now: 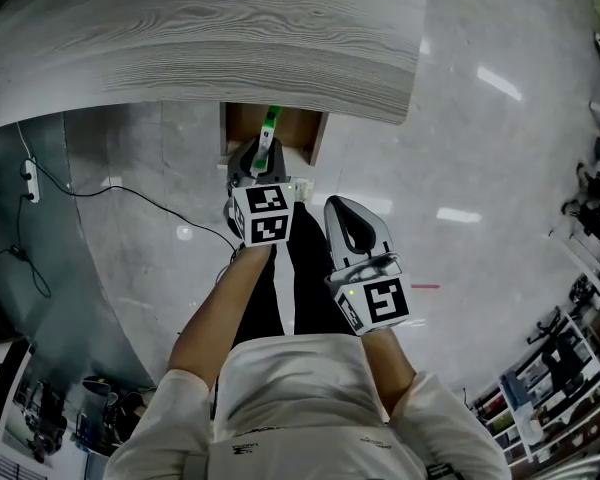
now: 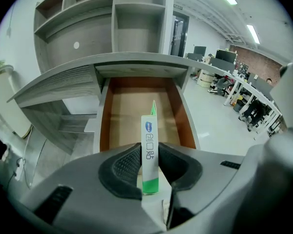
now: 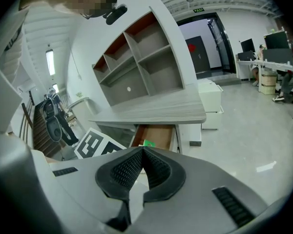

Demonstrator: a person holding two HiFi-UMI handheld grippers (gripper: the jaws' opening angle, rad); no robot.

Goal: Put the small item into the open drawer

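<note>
Peeking past the left gripper [image 1: 264,156] at the top centre of the head view, the small box [image 1: 270,124] shows only as a green-and-white sliver. The desk top [image 1: 230,38] covers the rear of the open drawer [image 1: 244,128]. In the left gripper view the box stands upright at lower centre, clamped between the two ribbed pads [image 2: 127,165], green end lowest, its top reaching past the fingertips over the brown drawer floor. Whether it touches that floor cannot be told. The right gripper [image 3: 142,165], at lower centre of its own view, is clenched on nothing, well short of the drawer.
</note>
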